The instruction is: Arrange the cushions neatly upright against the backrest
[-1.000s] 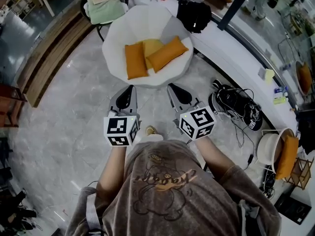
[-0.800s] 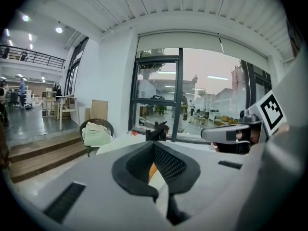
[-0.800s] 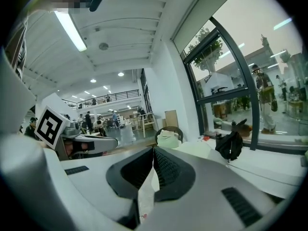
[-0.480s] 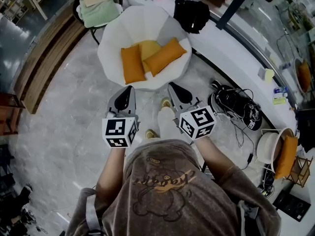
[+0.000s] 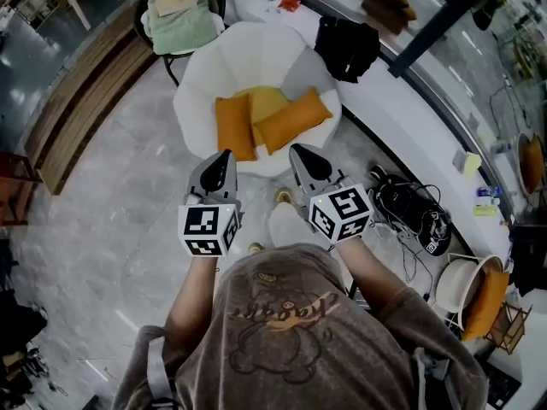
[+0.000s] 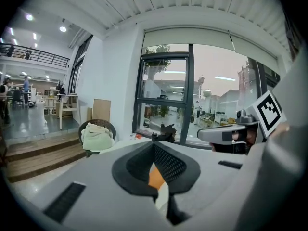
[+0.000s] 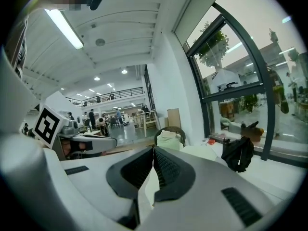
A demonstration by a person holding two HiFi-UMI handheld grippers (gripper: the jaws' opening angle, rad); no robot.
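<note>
Leftwards first: wooden steps (image 5: 81, 101) along the far-left floor edge, then a dark round chair (image 5: 142, 11) heaped with pale green cloth (image 5: 179, 24). Nearer, left hand-held gripper (image 5: 226, 155) above the marble floor (image 5: 111, 229), jaws pressed together, gripping nothing, tip toward the white armchair (image 5: 256, 54) just beyond. On that armchair's seat, three cushions bunched together: orange cushion (image 5: 233, 126) at left, yellow cushion (image 5: 267, 102) in the middle and farther back, second orange cushion (image 5: 292, 120) at right, slanted and overlapping the yellow one. Right hand-held gripper (image 5: 297, 150) beside the left one, likewise closed tight and empty, near the armchair's front edge. Farther right, black bag (image 5: 346, 48) on the long white bench (image 5: 402, 114); shoes and cables (image 5: 410, 212) on the floor just below it
</note>
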